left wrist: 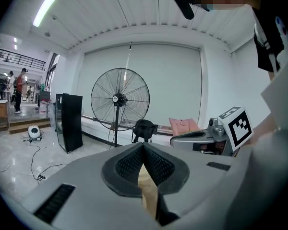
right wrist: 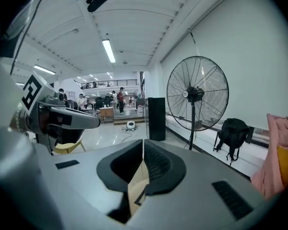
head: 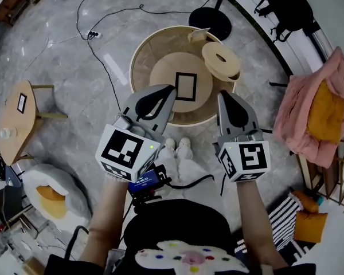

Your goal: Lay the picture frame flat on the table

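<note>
One frame [head: 185, 86], black-edged, is seen lying flat at the middle of the round wooden counter [head: 142, 62], with its long sides running from the near edge to the far edge. Nothing rests on it. One ring-shaped wooden disc [head: 221, 61] lies at the counter's far-right edge, and one small pale piece [head: 198, 35] stands at the far edge.

Two claws are held up over the near edge. The left claw [head: 173, 87] [left wrist: 143, 144] is fully closed, pads pressed together, with nothing held. The right claw [head: 221, 93] [right wrist: 143, 140] is likewise closed and empty. Neither is on the frame.

On the floor beyond the counter, one standing fan [left wrist: 120, 99] and one black backpack [head: 289, 7] are seen. One side table [head: 20, 119] stands well apart to the left.
</note>
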{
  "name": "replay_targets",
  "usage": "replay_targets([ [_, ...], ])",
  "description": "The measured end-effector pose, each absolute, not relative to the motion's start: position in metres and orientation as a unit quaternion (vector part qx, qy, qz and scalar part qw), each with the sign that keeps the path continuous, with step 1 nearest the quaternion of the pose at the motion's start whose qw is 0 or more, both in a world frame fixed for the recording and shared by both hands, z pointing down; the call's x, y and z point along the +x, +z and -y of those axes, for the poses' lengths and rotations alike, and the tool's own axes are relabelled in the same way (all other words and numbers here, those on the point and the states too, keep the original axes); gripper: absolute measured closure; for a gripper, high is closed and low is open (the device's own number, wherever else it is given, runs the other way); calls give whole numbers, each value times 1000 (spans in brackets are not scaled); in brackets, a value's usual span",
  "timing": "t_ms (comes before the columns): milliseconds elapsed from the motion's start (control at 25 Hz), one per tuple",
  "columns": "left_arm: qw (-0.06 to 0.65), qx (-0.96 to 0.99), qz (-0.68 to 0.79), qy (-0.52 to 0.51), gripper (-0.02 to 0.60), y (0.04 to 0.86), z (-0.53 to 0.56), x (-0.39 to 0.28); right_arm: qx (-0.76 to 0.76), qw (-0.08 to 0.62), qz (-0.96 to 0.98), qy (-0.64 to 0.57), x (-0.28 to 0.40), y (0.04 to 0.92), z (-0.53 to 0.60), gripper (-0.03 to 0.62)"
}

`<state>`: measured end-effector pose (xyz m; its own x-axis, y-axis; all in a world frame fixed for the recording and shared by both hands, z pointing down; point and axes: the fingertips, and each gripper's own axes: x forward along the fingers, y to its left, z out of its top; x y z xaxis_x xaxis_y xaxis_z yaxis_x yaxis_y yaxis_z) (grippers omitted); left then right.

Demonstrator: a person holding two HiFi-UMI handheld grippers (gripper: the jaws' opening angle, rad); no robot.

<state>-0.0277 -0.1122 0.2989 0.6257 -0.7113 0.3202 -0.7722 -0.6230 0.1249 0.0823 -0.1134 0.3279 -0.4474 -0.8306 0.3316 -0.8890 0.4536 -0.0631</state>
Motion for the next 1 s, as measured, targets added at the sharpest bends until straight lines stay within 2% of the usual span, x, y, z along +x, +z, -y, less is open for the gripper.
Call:
replay_targets([
  [400, 95, 894, 429, 91, 565, 250, 98, -43, 494, 118, 860, 48, 68, 269, 93, 556],
  [1000, 85, 897, 424, 96, 565, 240, 77, -49, 496, 100, 861, 56, 68, 250, 75, 556],
])
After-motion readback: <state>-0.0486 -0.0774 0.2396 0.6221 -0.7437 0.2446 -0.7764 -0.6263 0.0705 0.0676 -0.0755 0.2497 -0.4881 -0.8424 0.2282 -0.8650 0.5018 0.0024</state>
